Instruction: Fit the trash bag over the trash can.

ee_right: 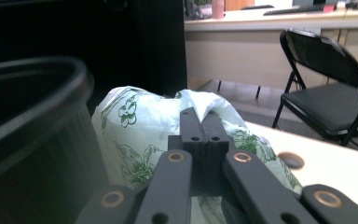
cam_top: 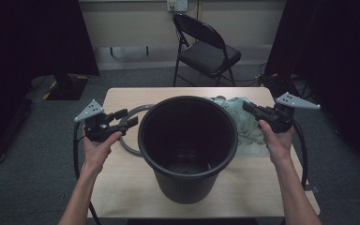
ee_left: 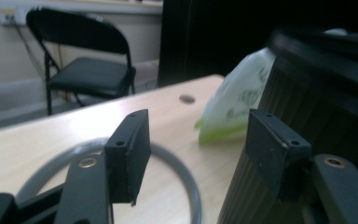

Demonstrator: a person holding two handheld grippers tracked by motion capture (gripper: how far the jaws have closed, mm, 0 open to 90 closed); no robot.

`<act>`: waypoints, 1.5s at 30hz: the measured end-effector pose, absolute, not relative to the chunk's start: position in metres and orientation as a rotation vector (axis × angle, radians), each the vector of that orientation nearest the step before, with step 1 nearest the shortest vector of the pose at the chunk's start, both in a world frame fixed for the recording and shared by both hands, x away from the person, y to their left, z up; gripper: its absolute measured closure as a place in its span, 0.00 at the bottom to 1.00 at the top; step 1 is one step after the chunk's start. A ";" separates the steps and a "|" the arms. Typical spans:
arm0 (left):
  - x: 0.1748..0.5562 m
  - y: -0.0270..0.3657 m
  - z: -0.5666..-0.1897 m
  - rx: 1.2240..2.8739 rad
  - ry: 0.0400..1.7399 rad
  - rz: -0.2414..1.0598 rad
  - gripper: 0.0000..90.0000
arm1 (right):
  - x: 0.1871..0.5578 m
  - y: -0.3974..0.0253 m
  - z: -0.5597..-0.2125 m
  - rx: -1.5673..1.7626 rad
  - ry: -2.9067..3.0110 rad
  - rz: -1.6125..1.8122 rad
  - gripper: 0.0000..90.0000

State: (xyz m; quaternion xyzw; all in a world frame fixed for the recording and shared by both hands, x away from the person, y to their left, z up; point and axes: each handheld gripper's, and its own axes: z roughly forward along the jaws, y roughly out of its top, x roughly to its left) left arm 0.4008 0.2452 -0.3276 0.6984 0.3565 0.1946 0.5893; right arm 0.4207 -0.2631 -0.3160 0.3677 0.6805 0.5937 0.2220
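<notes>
Crinkled floral plastic bag (ee_right: 140, 135) beside ribbed round black bin (cam_top: 187, 145)

Left gripper (ee_left: 193, 156): jaws spread wide, nothing between the pads.
Grey ring (ee_left: 186, 177): flat on the table, partly behind the left jaw.
Black bin (ee_left: 317, 102): ribbed wall close behind the right jaw.
Green-printed bag (ee_left: 235, 100): beside the bin, on the table (ee_left: 51, 135).
Folding chair (ee_left: 86, 60): beyond the table edge.
</notes>
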 end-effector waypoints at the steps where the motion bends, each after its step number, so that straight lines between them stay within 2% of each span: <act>1: 0.401 0.245 -0.322 1.613 0.822 0.461 0.45 | 0.423 -0.262 -0.312 1.009 1.877 1.644 1.00; 3: 0.402 0.244 -0.313 1.597 0.800 0.456 0.46 | 0.426 -0.259 -0.304 0.989 1.872 1.648 1.00; 5: 0.403 0.242 -0.304 1.594 0.759 0.455 0.52 | 0.429 -0.257 -0.297 0.977 1.860 1.657 1.00; 10: 0.400 0.228 -0.285 1.587 0.709 0.502 0.52 | 0.430 -0.249 -0.273 0.927 1.841 1.667 1.00; 19: 0.403 0.206 -0.267 1.588 0.653 0.511 0.45 | 0.411 -0.230 -0.242 0.801 1.812 1.740 1.00; 29: 0.406 0.180 -0.255 1.583 0.577 0.521 0.27 | 0.397 -0.204 -0.226 0.690 1.836 1.821 1.00; 35: 0.409 0.172 -0.247 1.582 0.542 0.512 0.21 | 0.399 -0.191 -0.220 0.667 1.858 1.852 1.00; 40: 0.408 0.166 -0.245 1.590 0.501 0.523 0.24 | 0.403 -0.178 -0.217 0.641 1.877 1.855 1.00; 45: 0.413 0.165 -0.245 1.567 0.502 0.502 0.22 | 0.402 -0.169 -0.202 0.597 1.846 1.899 1.00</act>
